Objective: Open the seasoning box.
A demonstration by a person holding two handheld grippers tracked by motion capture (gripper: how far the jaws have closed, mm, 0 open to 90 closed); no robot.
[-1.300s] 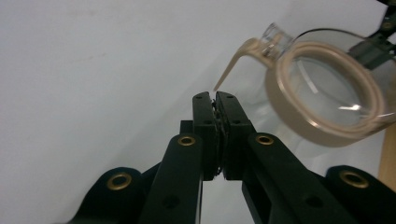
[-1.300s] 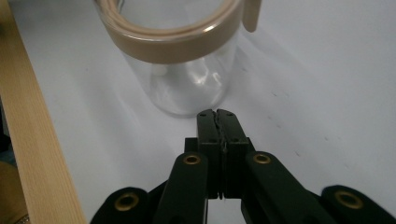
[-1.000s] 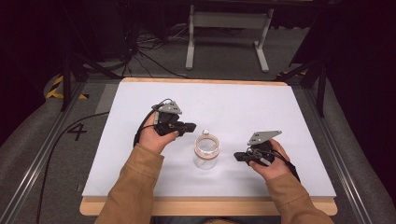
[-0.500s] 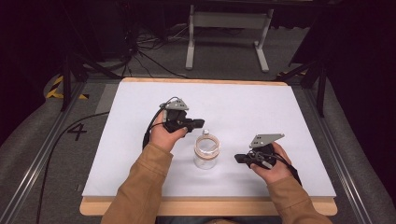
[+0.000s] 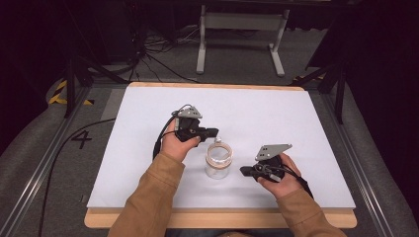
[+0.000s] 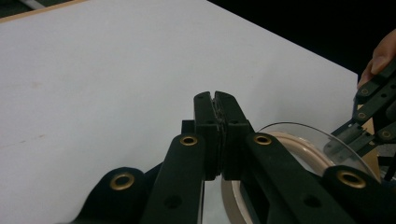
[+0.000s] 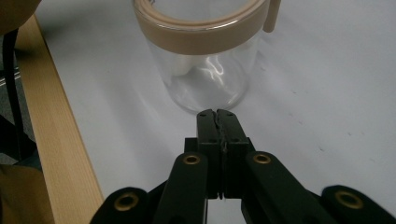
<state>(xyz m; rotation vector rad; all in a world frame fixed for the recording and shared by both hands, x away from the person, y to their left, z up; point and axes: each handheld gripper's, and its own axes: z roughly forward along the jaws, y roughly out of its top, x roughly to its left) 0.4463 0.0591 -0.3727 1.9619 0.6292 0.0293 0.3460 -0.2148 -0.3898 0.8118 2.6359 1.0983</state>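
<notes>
A clear glass jar (image 5: 218,163) with a beige ring around its mouth stands on the white table, between my two grippers. My left gripper (image 5: 213,132) is shut and empty, its tips just left of and beyond the jar's rim. In the left gripper view the closed jaws (image 6: 215,96) hover over the table, with the jar's rim (image 6: 299,140) low at the right. My right gripper (image 5: 244,171) is shut and empty too, pointing at the jar from its right. In the right gripper view its tips (image 7: 217,113) sit just short of the jar's base (image 7: 205,70), apart from the glass.
The white table top (image 5: 148,123) has a wooden front edge (image 5: 217,218). Beyond the table stand a metal frame (image 5: 239,29) and cables on a dark floor. The other hand's gripper (image 6: 373,109) shows at the right of the left gripper view.
My left hand has edged slightly to the right, toward the jar. The right hand and the jar have kept still.
</notes>
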